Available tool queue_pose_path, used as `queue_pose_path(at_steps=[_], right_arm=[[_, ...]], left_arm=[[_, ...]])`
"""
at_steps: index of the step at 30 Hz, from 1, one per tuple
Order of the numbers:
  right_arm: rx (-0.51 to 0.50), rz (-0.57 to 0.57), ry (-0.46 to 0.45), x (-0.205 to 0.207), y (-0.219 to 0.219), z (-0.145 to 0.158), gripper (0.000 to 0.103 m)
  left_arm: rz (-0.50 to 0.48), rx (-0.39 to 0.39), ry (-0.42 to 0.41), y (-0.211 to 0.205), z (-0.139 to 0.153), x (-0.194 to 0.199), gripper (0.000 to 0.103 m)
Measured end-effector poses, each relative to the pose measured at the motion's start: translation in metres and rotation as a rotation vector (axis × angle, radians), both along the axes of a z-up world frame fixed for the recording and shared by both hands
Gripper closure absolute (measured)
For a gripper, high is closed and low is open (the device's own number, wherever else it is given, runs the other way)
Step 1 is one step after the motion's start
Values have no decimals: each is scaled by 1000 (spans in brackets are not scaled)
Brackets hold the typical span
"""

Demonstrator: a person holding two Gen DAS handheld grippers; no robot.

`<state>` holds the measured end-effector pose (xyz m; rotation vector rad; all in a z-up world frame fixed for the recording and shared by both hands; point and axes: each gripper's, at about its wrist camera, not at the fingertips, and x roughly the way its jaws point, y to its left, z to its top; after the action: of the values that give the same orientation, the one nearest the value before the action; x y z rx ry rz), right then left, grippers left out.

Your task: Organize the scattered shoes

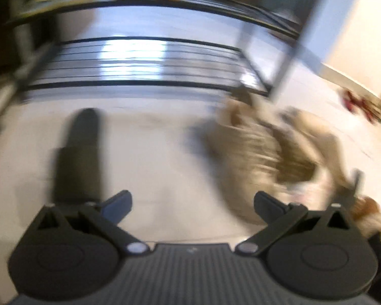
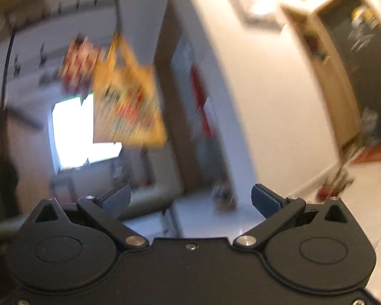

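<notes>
Both claws wide and empty, everything smeared with blur.

Your left gripper (image 1: 193, 203) tilts down at the pale floor (image 1: 152, 139), jaws spread; the tan shoes (image 1: 261, 147) lie right of it, before the wire shoe rack (image 1: 139, 61). Your right gripper (image 2: 190, 200) points up into the room toward a hanging yellow bag (image 2: 129, 101), jaws apart. No writing is legible.

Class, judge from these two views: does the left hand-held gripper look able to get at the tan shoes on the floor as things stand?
Probably yes. The left hand-held gripper is open and empty, and the tan shoes lie just ahead to its right on bare floor, in front of the shoe rack. Blur hides finer detail.
</notes>
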<state>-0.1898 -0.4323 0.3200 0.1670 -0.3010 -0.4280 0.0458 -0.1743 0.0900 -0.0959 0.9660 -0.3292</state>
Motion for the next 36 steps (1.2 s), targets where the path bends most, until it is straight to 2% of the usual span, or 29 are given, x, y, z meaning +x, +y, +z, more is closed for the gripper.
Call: queue_pose_path(at_steps=[2, 3, 5, 9, 11, 16, 19, 22, 25, 26, 28, 29, 31, 33, 36], right_arm=[[-100, -175, -72, -7, -4, -11, 0], [-108, -244, -79, -9, -8, -13, 0], [-77, -305, -98, -12, -20, -17, 0], [36, -304, -132, -18, -43, -19, 0], [78, -306, -128, -20, -55, -21, 0], [114, -275, -82, -8, -69, -29, 0], [123, -256, -55, -4, -70, -33, 0], [134, -245, -26, -2, -67, -35, 0], [147, -236, -7, -2, -63, -36, 0], [150, -233, -3, -2, -63, -36, 0], [152, -227, 4, -1, -62, -36, 0], [151, -221, 8, 0, -62, -36, 0], [153, -217, 14, 0, -61, -37, 0], [157, -214, 20, 1, -60, -38, 0], [162, -210, 28, 2, -60, -39, 0]], left_arm=[[-120, -75, 15, -50, -6, -4, 1], [-161, -95, 24, -68, -8, -5, 1], [-257, -116, 36, -104, -15, -9, 1], [-407, -140, 23, -151, -39, -14, 1], [-439, -137, 20, -166, -49, -18, 1], [-547, -123, 4, -193, -76, -28, 1], [-545, -110, 17, -204, -89, -26, 2], [-505, -83, -14, -212, -93, -30, 1], [-508, -7, -38, -226, -94, -40, 1], [-516, 3, -42, -228, -93, -42, 5], [-580, -17, -71, -230, -90, -50, 11], [-605, -15, -93, -231, -87, -54, 11], [-669, 35, -136, -237, -88, -67, 10], [-659, 40, -115, -238, -92, -69, 7], [-623, 4, -61, -237, -94, -61, 2]])
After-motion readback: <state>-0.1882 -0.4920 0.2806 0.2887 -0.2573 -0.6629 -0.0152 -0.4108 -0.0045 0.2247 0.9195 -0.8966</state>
